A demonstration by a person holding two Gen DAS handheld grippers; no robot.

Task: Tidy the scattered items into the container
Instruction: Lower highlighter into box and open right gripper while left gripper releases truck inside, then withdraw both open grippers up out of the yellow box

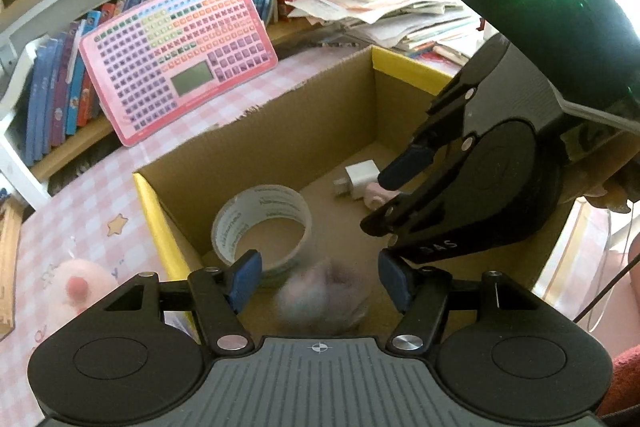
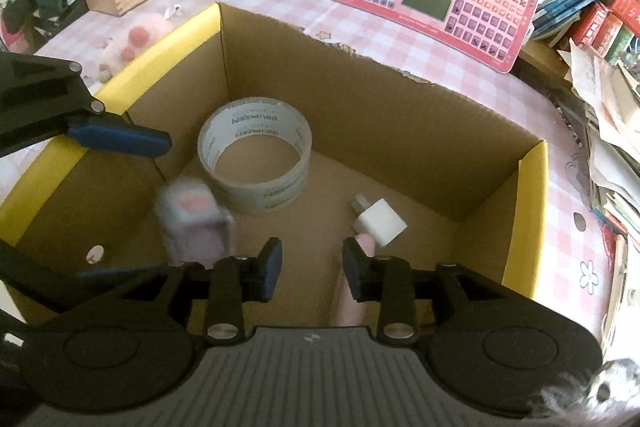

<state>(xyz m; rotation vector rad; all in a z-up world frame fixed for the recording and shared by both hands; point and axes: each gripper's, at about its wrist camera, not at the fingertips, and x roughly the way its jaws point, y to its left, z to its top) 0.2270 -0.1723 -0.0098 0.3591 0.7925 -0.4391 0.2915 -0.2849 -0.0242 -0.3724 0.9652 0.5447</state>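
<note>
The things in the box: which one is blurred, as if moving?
The small pale block with a pink spot; the tape roll and white charger look sharp.

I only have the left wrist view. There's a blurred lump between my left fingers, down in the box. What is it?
Observer: In the right wrist view it is a small pale block with a pink patch, beside the tape roll. It is blurred there too.
Operator: Is my left gripper holding it?
Observer: No. The left gripper is open, and its upper finger stands clear of the block.
Operator: And the right gripper?
Observer: The right gripper is open, with nothing between its pads. A pink thing lies on the box floor below it, its tip by the white charger.
</note>
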